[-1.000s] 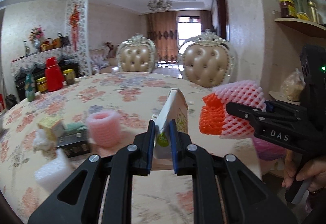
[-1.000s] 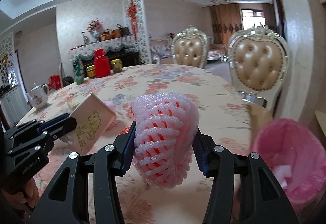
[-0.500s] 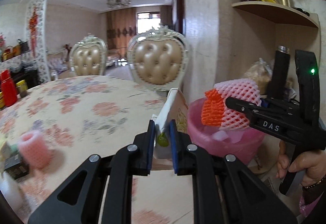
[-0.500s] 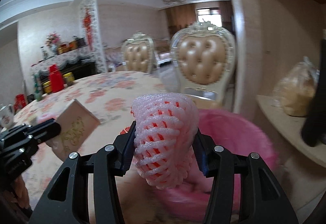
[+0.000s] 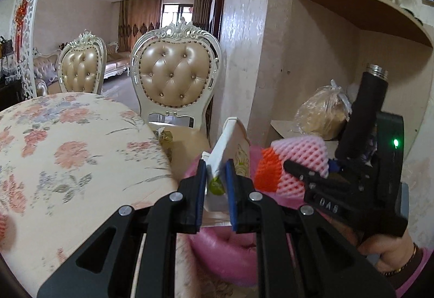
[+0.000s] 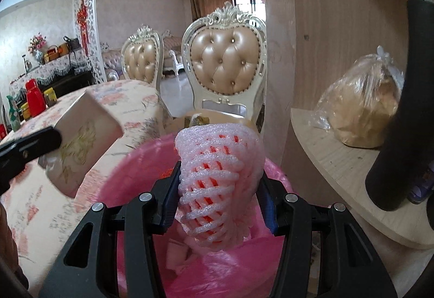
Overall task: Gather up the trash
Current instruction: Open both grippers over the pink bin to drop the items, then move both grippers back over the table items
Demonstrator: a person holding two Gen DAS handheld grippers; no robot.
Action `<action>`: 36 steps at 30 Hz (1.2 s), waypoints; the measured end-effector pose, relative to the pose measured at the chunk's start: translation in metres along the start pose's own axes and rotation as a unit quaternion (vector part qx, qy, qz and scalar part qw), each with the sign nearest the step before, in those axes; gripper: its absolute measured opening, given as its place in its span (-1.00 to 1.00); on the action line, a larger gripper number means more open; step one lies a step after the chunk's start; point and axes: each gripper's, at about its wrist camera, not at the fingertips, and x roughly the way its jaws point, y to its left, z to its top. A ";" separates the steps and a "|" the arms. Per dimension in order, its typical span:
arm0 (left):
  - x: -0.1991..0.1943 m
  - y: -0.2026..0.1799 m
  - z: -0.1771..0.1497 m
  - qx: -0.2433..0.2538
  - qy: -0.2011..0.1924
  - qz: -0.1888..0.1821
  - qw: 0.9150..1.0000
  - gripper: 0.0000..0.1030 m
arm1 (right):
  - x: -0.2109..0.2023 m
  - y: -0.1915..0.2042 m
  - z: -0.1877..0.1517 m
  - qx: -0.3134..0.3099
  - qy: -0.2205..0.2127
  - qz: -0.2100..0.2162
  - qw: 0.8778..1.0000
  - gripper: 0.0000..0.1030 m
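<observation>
You are now holding both pieces of trash over the pink bin (image 6: 141, 170), where 1 second ago they were above the desk (image 5: 67, 140). Your left hand-held gripper (image 5: 215, 176) is squeezing the small carton (image 5: 233, 146) narrowly at the bin's left rim. Your right hand-held gripper (image 6: 219, 189) is gripping the pink foam net (image 6: 219, 178), with the orange net inside, over the bin's middle. So transport is finishing, I think; releasing is coming next.
</observation>
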 end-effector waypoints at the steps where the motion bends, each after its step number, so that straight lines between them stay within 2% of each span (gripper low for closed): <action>1: 0.007 -0.001 0.001 -0.003 0.003 -0.001 1.000 -0.72 | 0.004 0.000 0.000 -0.005 0.002 0.002 1.000 0.00; 3: 0.019 -0.003 0.002 -0.011 0.009 -0.003 1.000 -0.69 | 0.013 0.004 0.001 -0.018 0.009 0.003 1.000 0.10; 4: 0.027 -0.003 0.002 -0.018 0.014 0.001 1.000 -0.61 | 0.016 0.004 0.000 -0.022 0.013 0.002 1.000 0.17; 5: 0.031 -0.003 0.002 -0.022 0.018 -0.001 1.000 -0.28 | 0.017 0.004 0.000 -0.025 0.014 0.003 1.000 0.23; 6: 0.033 -0.002 0.002 -0.025 0.019 -0.002 1.000 -0.04 | 0.017 0.003 0.000 -0.028 0.012 0.002 1.000 0.29; 8: 0.029 0.001 0.000 -0.023 0.007 0.010 1.000 0.10 | 0.015 0.001 0.000 -0.027 0.010 0.000 1.000 0.42; 13: 0.007 0.017 -0.003 -0.016 -0.009 0.037 0.999 0.33 | -0.006 -0.004 -0.001 -0.016 -0.006 0.003 1.000 0.47; 18: -0.036 0.050 -0.014 -0.025 -0.029 0.101 0.994 0.89 | -0.030 0.006 0.001 -0.004 -0.025 0.018 1.000 0.52; 23: -0.080 0.089 -0.035 -0.025 -0.022 0.162 0.986 0.90 | -0.051 0.041 0.003 -0.014 -0.042 0.056 0.997 0.60; 27: -0.120 0.120 -0.052 -0.036 -0.022 0.209 0.977 0.90 | -0.058 0.091 0.004 -0.033 -0.043 0.103 0.993 0.65; 33: -0.194 0.168 -0.082 -0.070 -0.028 0.276 0.958 0.90 | -0.057 0.182 -0.007 -0.081 -0.018 0.176 0.981 0.65; 36: -0.237 0.190 -0.098 -0.079 -0.033 0.316 0.945 0.90 | -0.055 0.228 -0.014 -0.103 -0.004 0.213 0.972 0.65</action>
